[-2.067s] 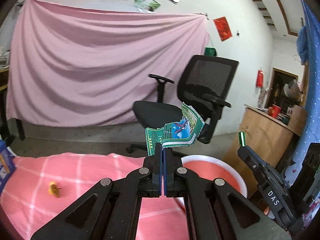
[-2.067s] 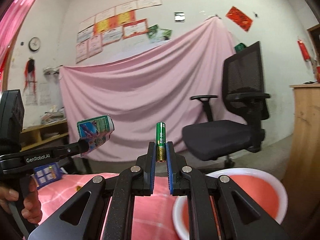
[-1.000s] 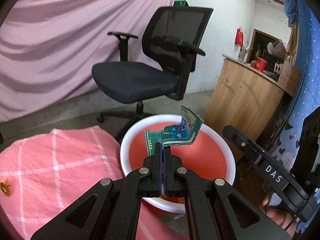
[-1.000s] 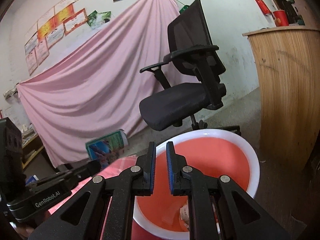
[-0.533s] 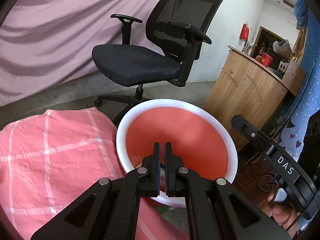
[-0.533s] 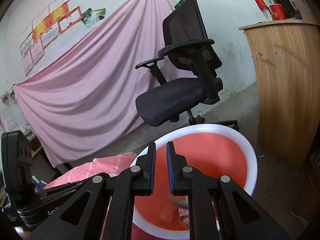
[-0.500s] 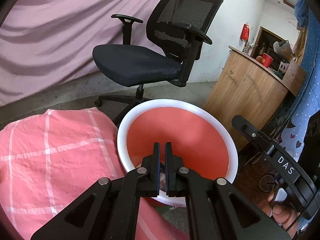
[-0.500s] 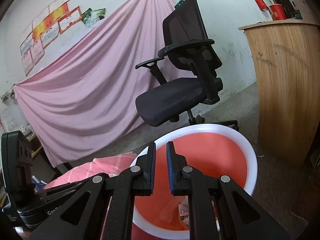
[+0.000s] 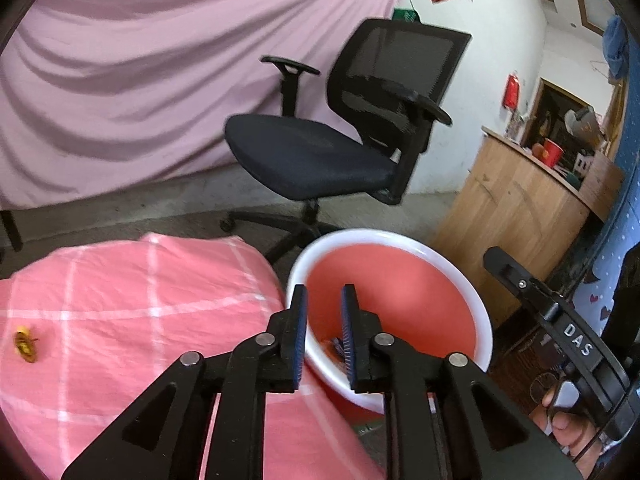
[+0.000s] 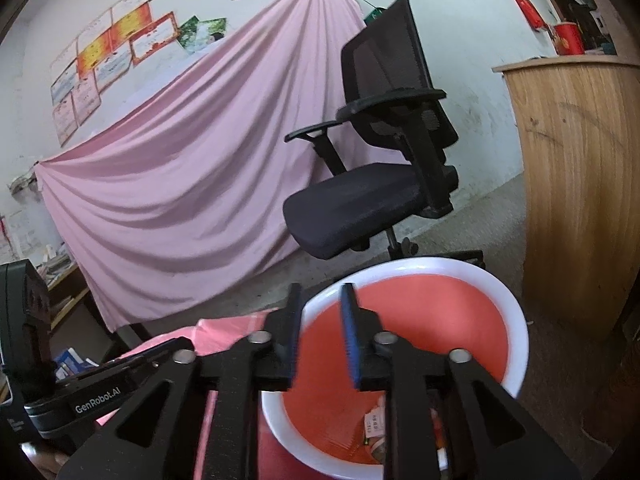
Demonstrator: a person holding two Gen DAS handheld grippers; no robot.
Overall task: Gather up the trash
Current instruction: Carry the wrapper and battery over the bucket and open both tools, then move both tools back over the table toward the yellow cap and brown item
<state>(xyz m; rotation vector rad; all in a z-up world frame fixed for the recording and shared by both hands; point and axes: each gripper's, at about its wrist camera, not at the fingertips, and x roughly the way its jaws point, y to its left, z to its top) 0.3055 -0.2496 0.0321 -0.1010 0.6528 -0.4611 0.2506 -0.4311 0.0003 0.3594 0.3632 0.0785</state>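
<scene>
A red bin with a white rim stands on the floor beside the pink checked table cloth. Trash lies at its bottom, partly hidden by my fingers. My left gripper hangs over the bin's near edge, its jaws opening with nothing between them. My right gripper is over the bin's left rim, jaws also opening and empty. A small yellow scrap lies on the cloth at far left. The right tool's body shows at the right of the left wrist view.
A black office chair stands behind the bin. A wooden counter is to the right with a red cup on it. A pink sheet hangs at the back.
The green packet left my left gripper and the battery left my right gripper. Both grippers' jaws have spread apart. The left gripper has shifted left, back toward the pink cloth.
</scene>
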